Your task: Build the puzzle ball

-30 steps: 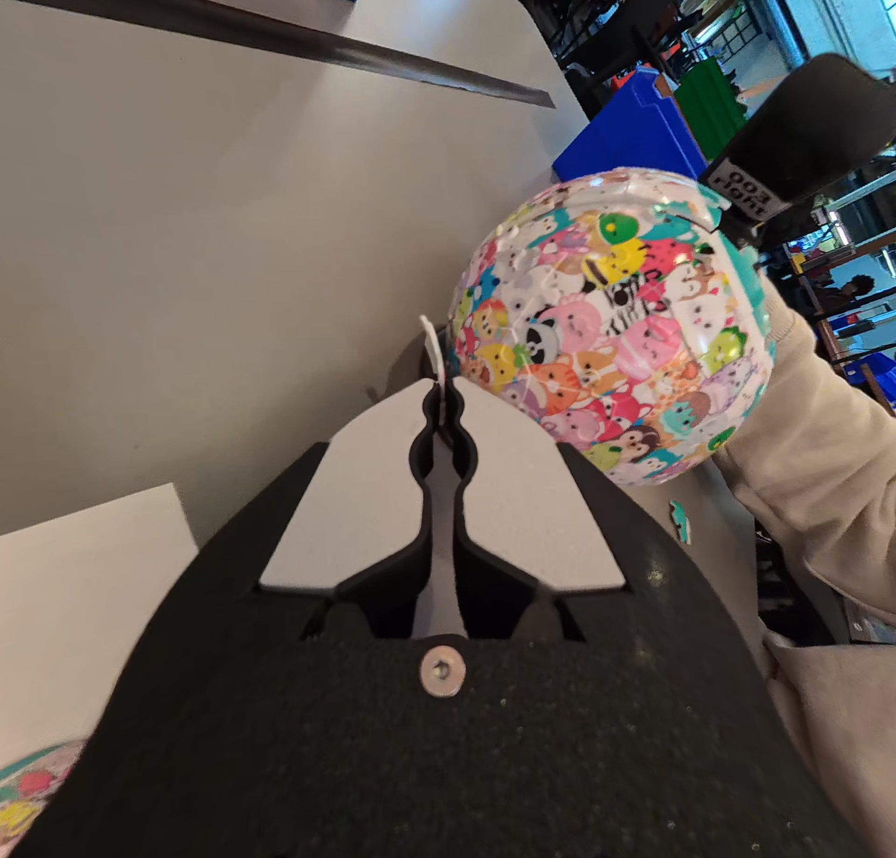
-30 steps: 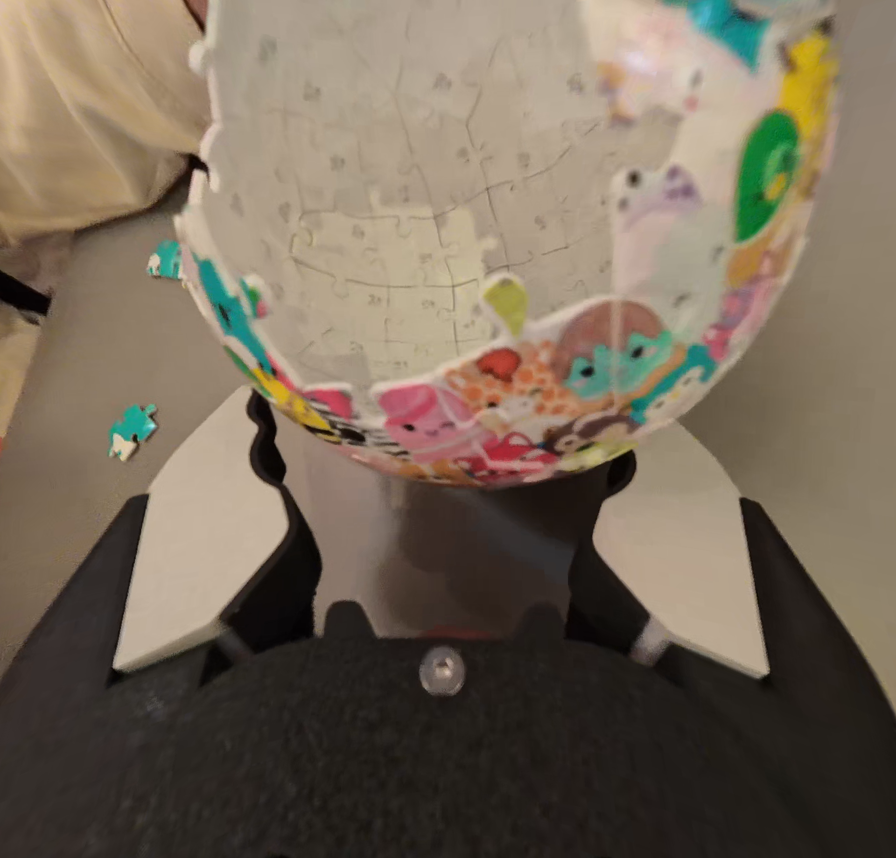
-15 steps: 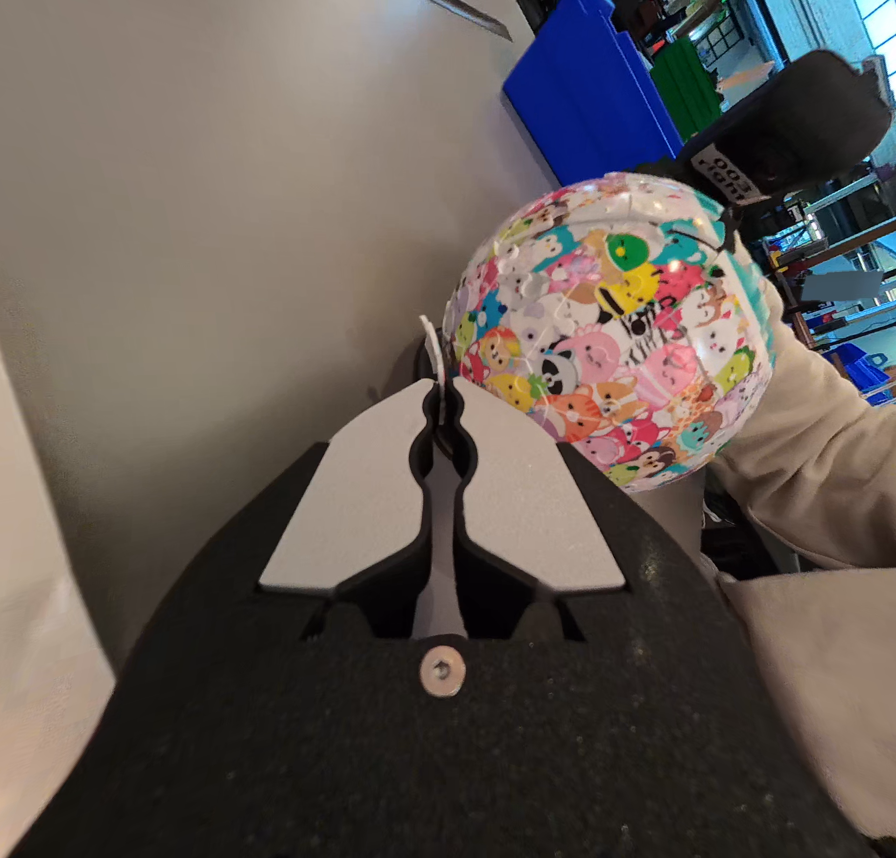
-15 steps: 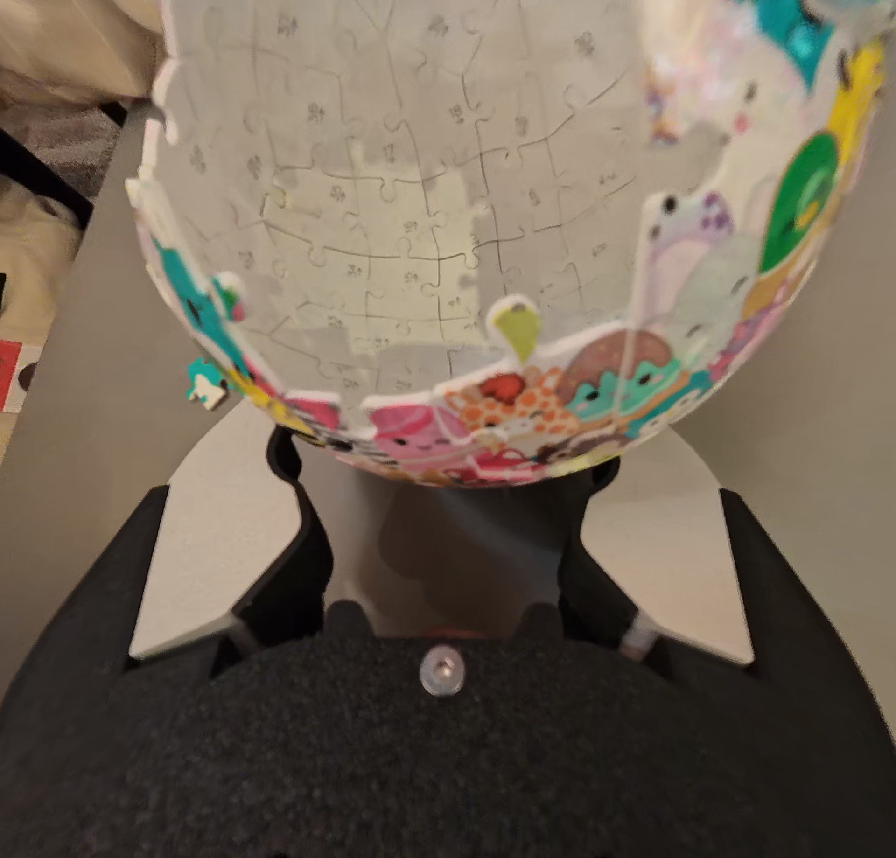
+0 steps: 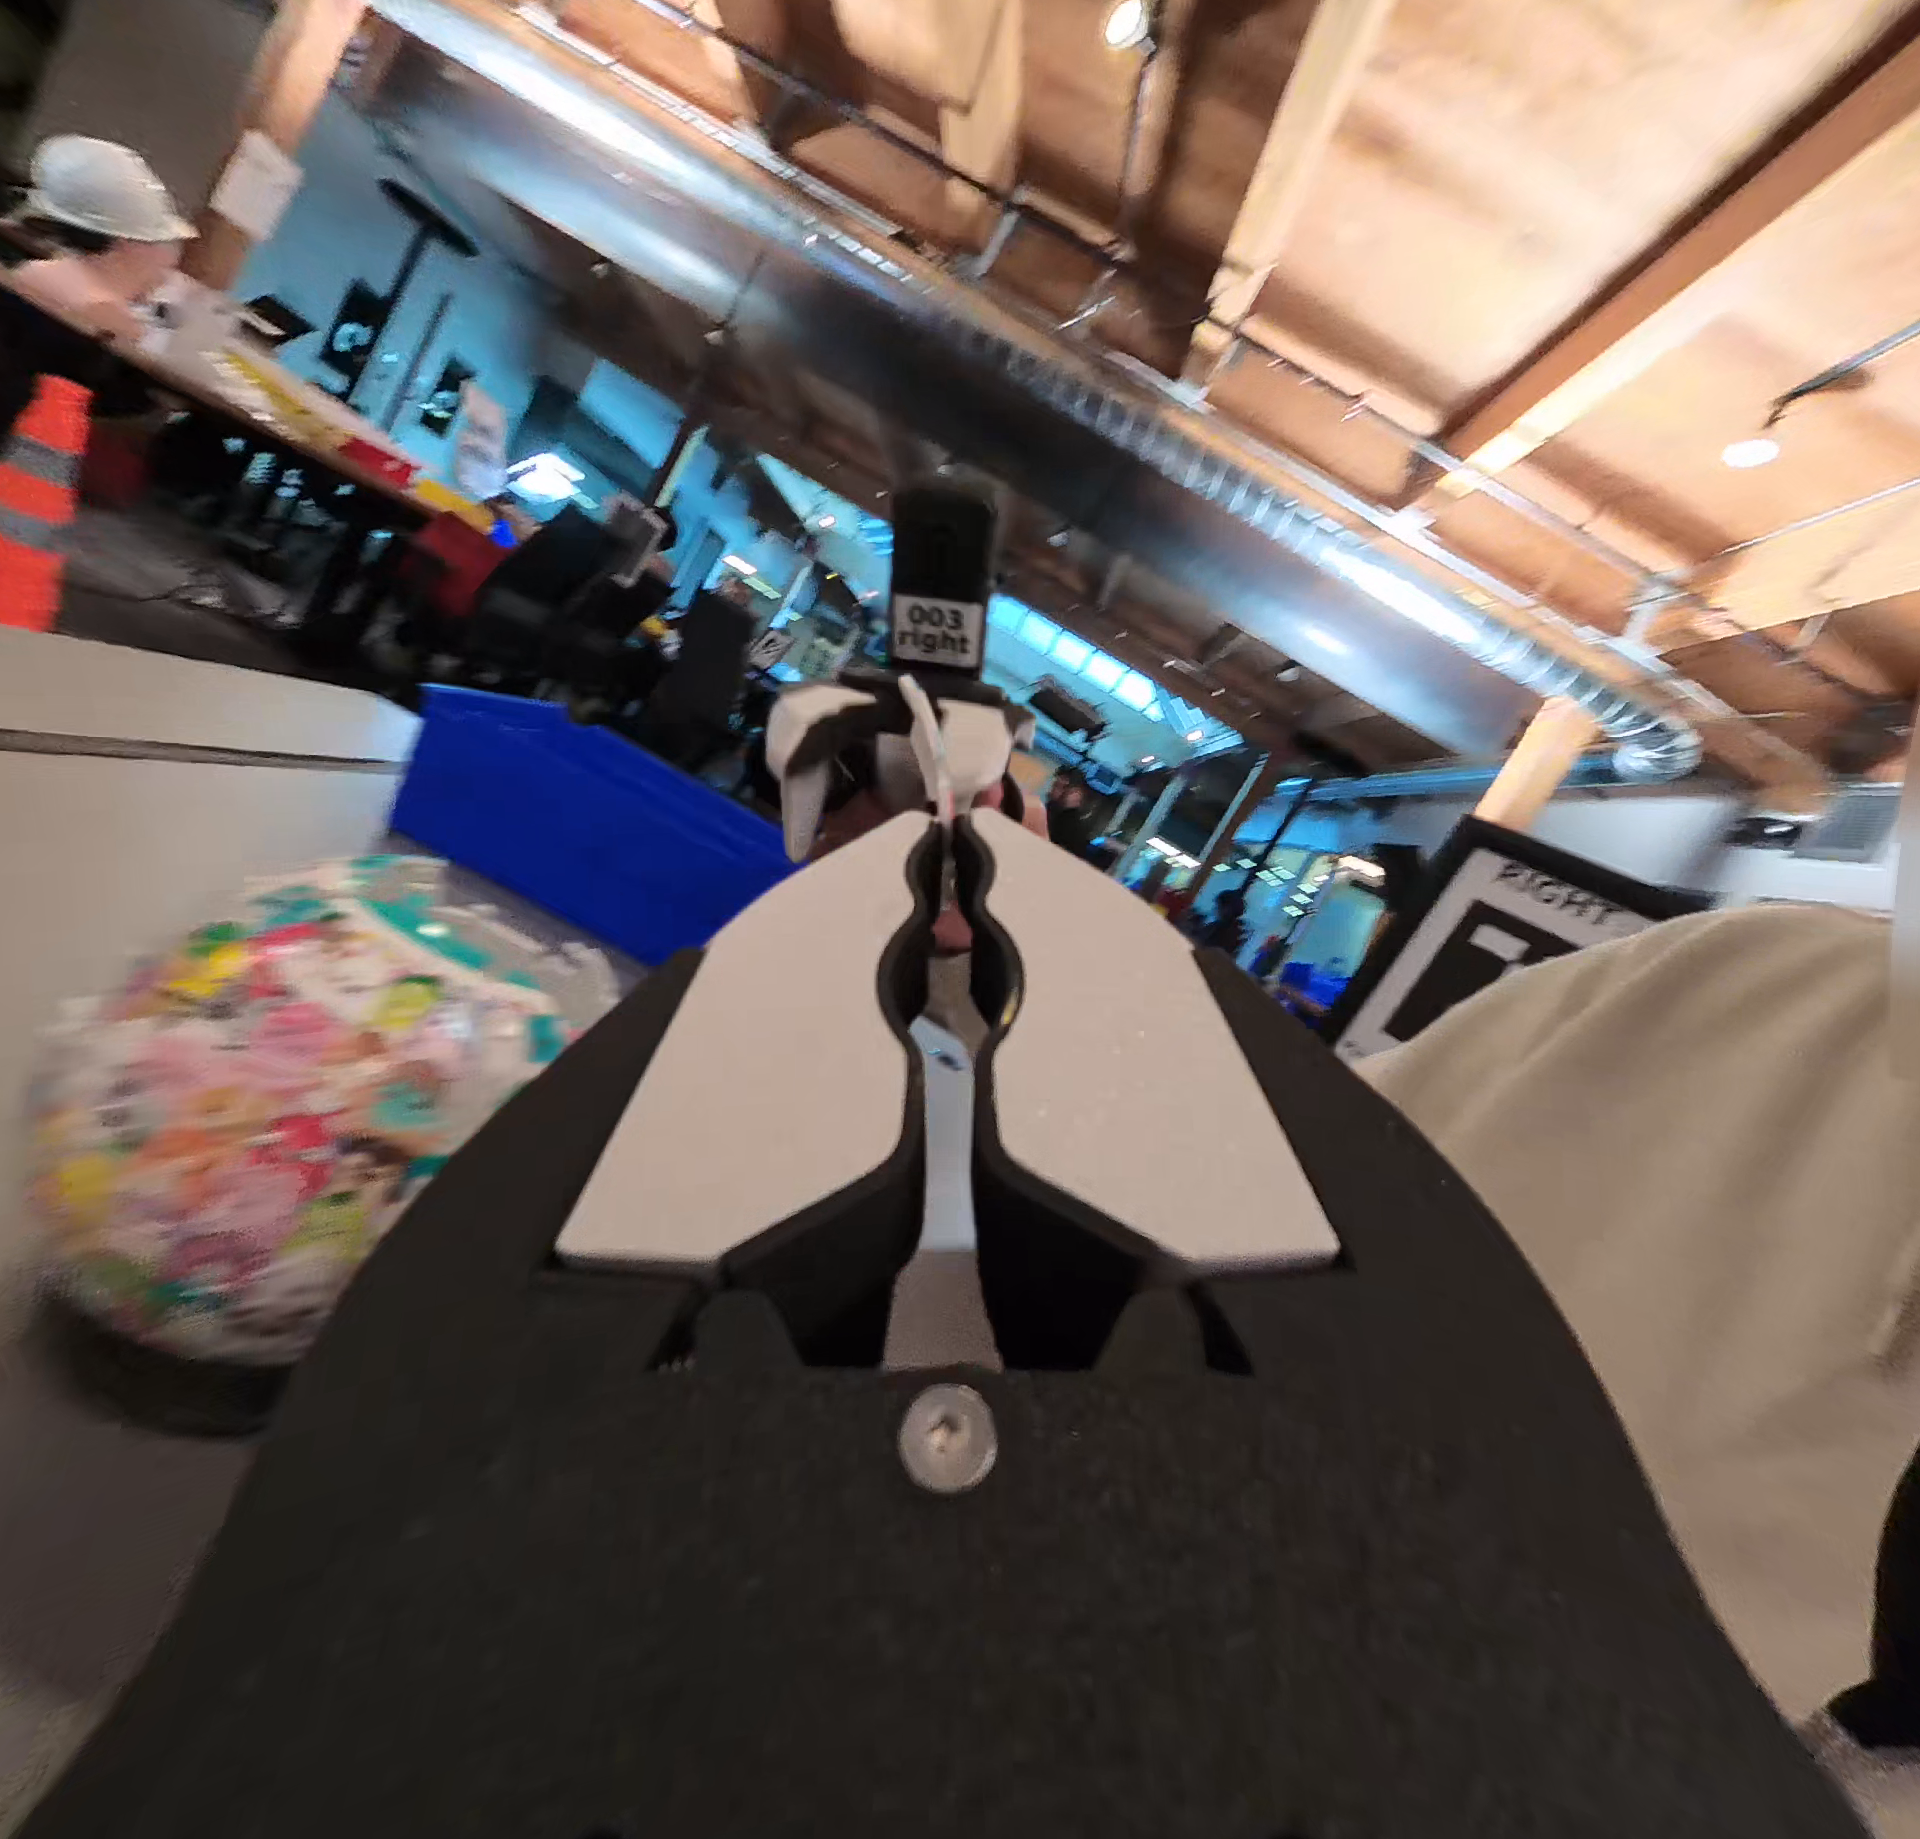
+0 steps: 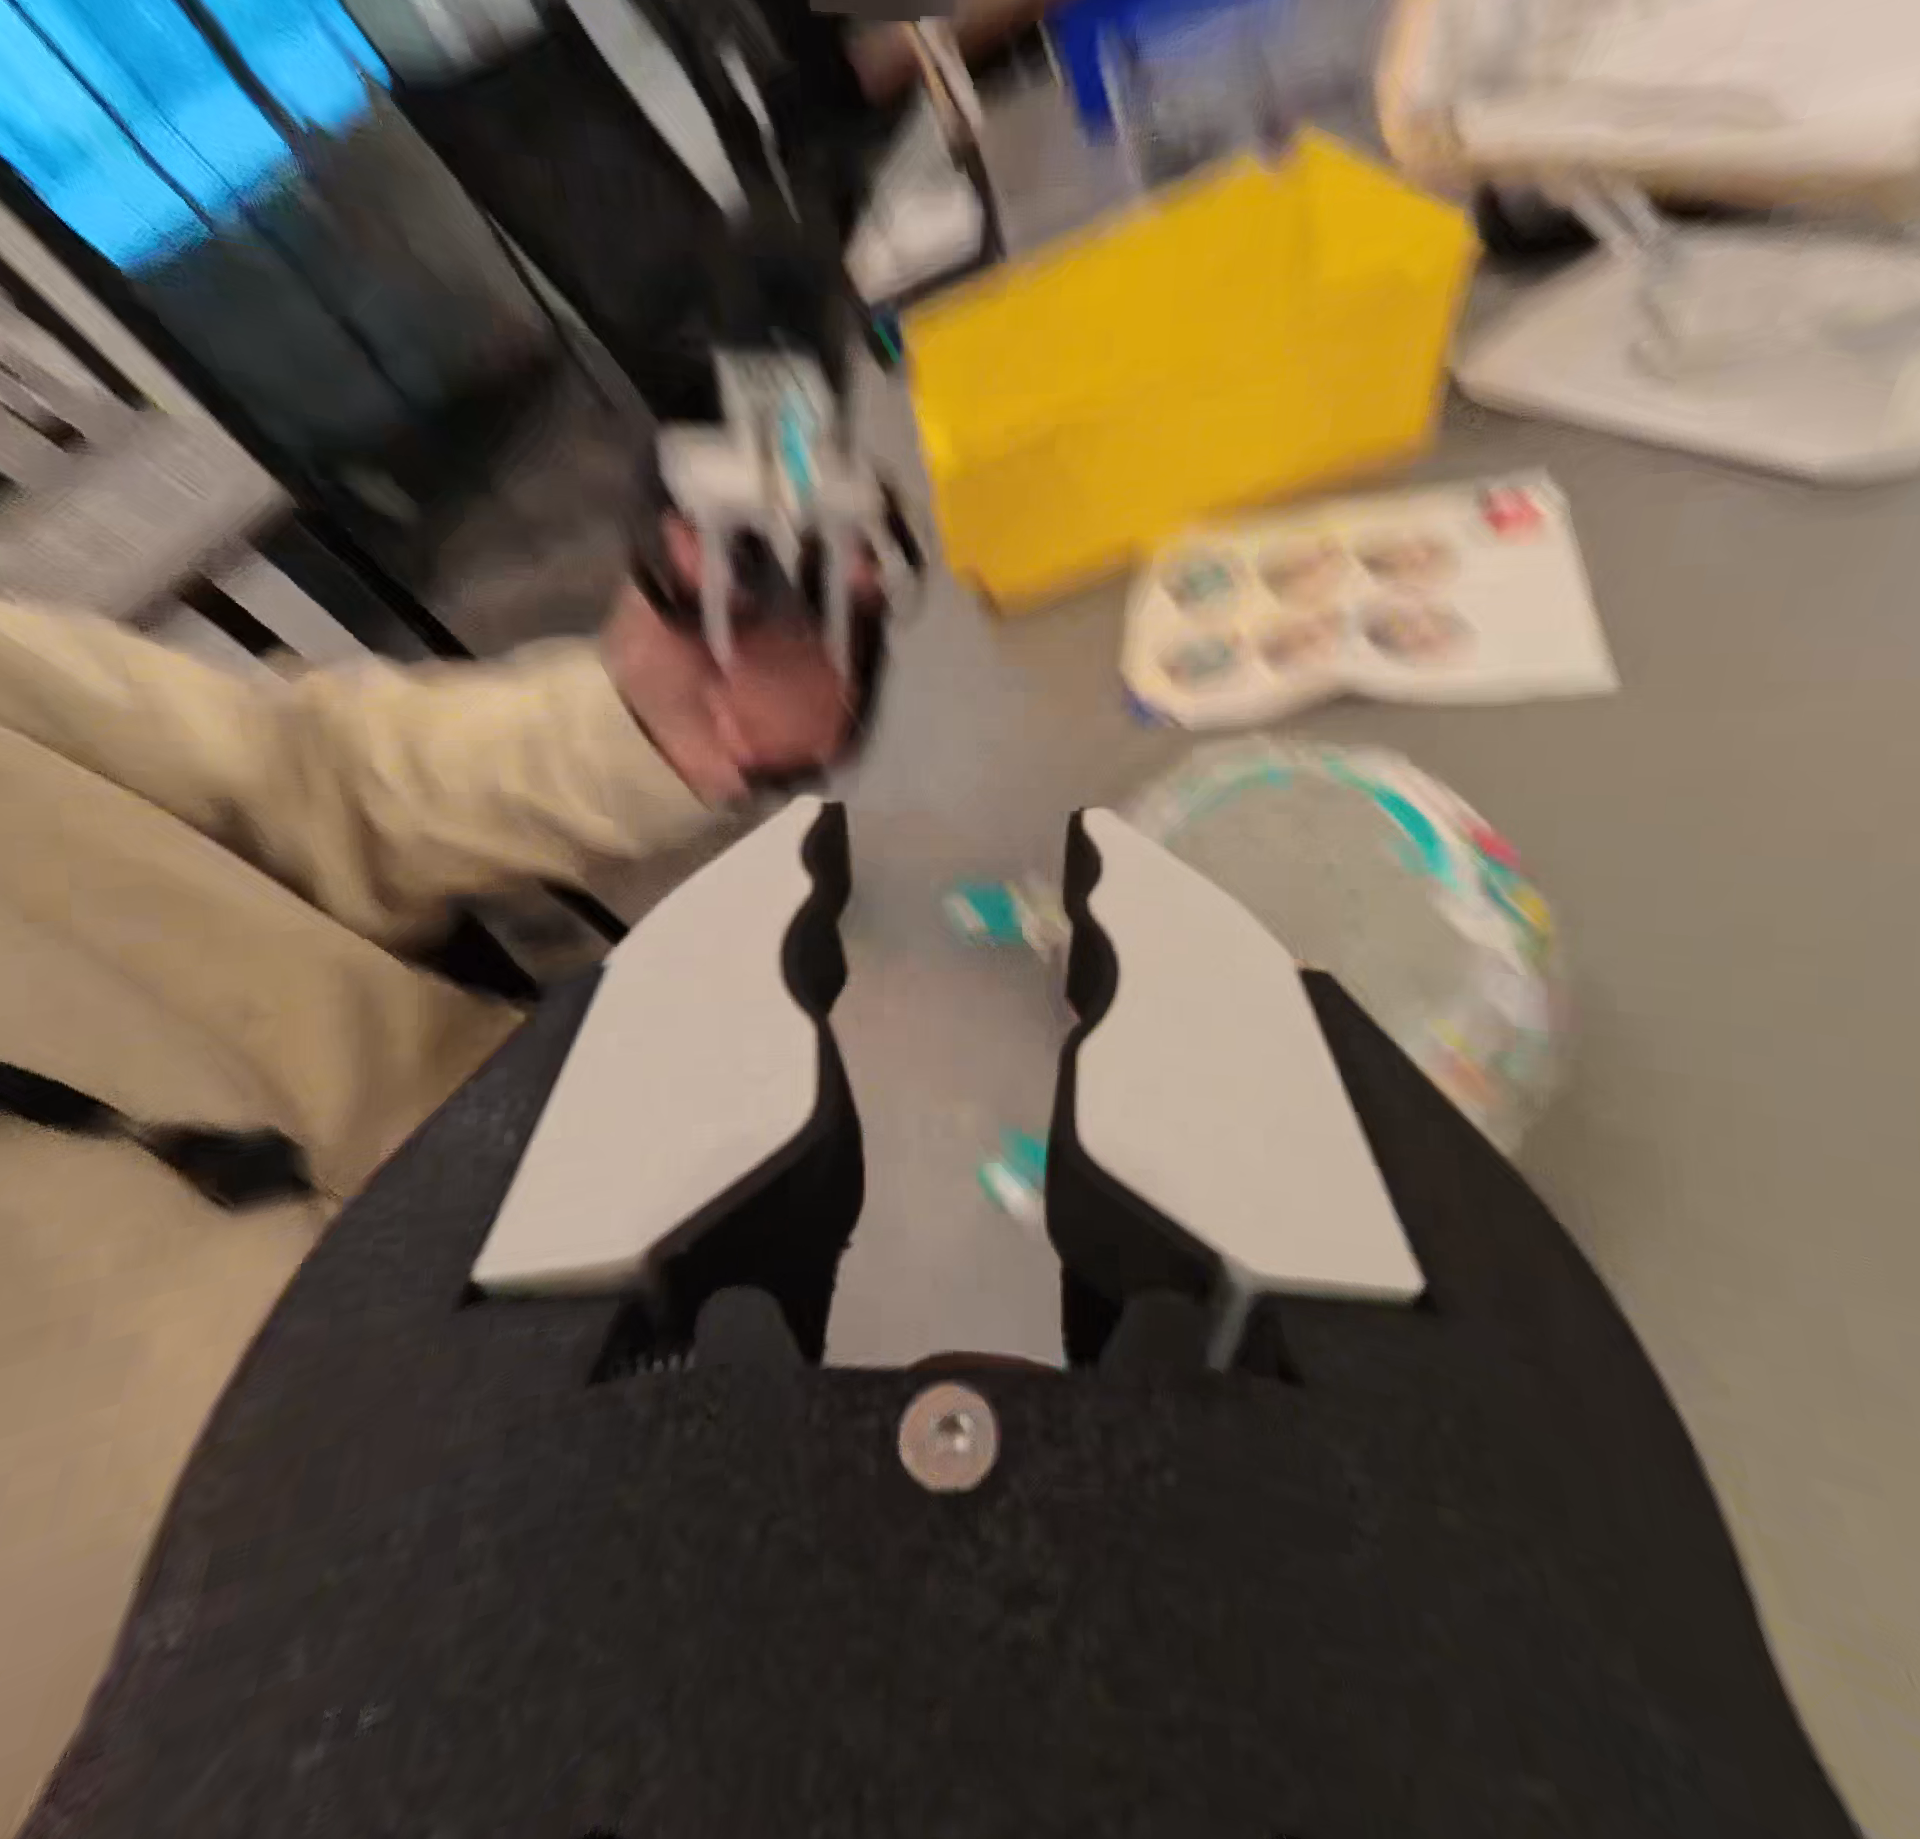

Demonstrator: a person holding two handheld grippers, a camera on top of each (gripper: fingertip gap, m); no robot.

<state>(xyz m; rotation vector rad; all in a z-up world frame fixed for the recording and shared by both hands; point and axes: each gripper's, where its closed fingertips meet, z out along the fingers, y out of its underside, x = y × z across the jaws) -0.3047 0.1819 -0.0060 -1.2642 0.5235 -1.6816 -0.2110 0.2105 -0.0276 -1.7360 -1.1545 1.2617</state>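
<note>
The fingers of the left gripper are pressed together at their tips, pinching a thin white-edged puzzle piece that stands upright out of the narrow slit between them. The fingers are flat pale-grey plates with wavy black inner edges, set in a black, grainy body.

In the left wrist view the colourful puzzle ball lies low on the left, well to the side of these fingers, resting on the grey table. Its glossy curved shell is covered in small pink, yellow, teal and orange cartoon figures, though blur softens them. Straight ahead, beyond the held piece, the right gripper points back toward the camera, with a blue plastic bin behind the ball.

In the right wrist view the right gripper has its fingers spread moderately apart with nothing between them. The puzzle ball sits just to the right of the right finger, its open, pale inside and teal-edged rim visible. Two loose teal puzzle pieces lie on the table in the gap between the fingers. Farther off are a yellow plastic bin and a printed white sheet. The whole view is heavily blurred.
</note>
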